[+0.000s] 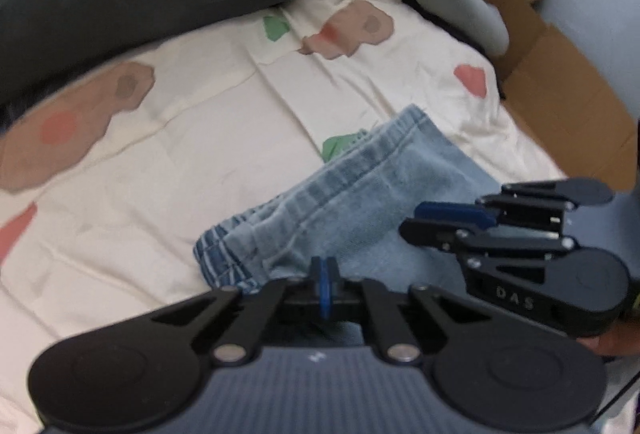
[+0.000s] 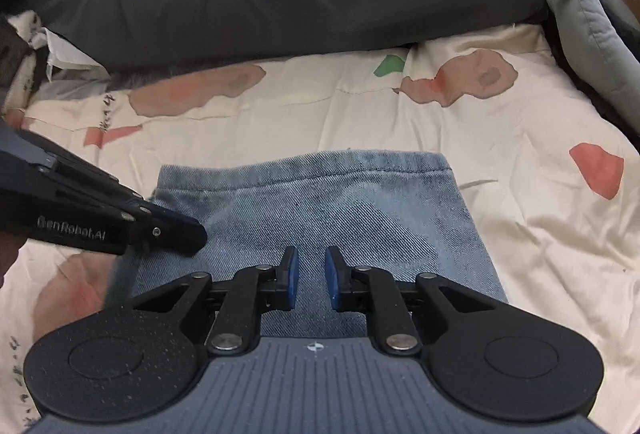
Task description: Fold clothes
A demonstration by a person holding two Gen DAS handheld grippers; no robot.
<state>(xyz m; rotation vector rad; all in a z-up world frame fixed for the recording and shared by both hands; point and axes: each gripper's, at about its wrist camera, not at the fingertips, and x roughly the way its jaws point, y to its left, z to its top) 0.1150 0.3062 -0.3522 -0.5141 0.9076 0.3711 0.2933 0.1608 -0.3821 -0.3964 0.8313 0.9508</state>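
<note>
patterned bedsheet (image 2: 360, 121) under folded jeans (image 2: 320, 209)

The left gripper (image 1: 325, 284) points steeply down over the jeans' (image 2: 320, 209) left edge, its blue pads pressed together. The right gripper (image 2: 311, 280) tilts down above the jeans' near middle, pads slightly apart with nothing between them.
</note>
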